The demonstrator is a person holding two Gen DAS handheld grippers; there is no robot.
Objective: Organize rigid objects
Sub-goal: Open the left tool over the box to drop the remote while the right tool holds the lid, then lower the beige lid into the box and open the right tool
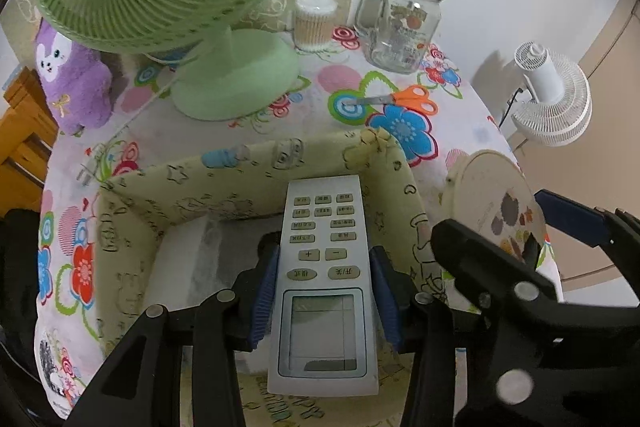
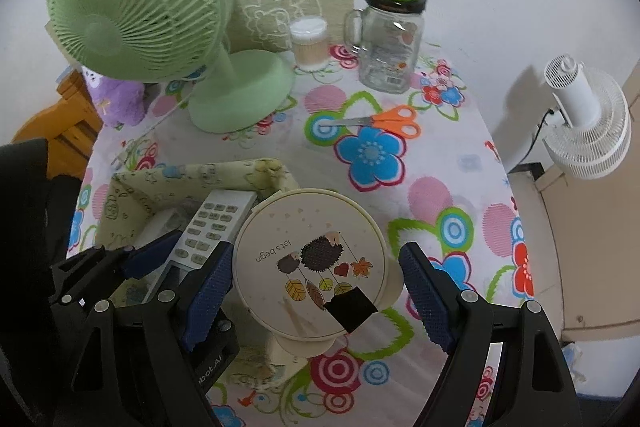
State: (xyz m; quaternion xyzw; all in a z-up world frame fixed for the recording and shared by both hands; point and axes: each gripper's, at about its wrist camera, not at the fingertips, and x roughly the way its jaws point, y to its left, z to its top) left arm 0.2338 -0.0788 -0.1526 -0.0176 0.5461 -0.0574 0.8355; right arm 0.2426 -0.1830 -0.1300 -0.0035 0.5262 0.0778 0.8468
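1. Fingers (image 1: 264,295) of left gripper (image 1: 325,267) pinching white rectangular plastic remote control (image 1: 324,227) across its narrow sides beside the screen, button end reaching out over the open pale-yellow cartoon-print fabric storage box (image 1: 132,227); with the long button end unsupported, liable to pivot or slide out if tipped more steeply
2. Fingers (image 2: 424,299) of right gripper (image 2: 314,255) spread wide and apparently pressed on the sides of round cream tabletop mirror with hedgehog print (image 2: 280,227), just beside the box's corner above the flowered tablecloth (image 2: 440,167); contact at the right-hand pad hard to confirm, so prone to rocking or dropping on a quick turn
3. Both grippers crowded at the same corner of the box; could knock mirror against remote and loosen either grip
4. Soft box walls leaning inward; likely to catch the remote's leading edge and fold rather than admit it
5. Mirror's stand foot low near the box rim; could snag there and drag or tip the box
6. Letting go from too high: risk of cracking the mirror, or of landing it on the remote
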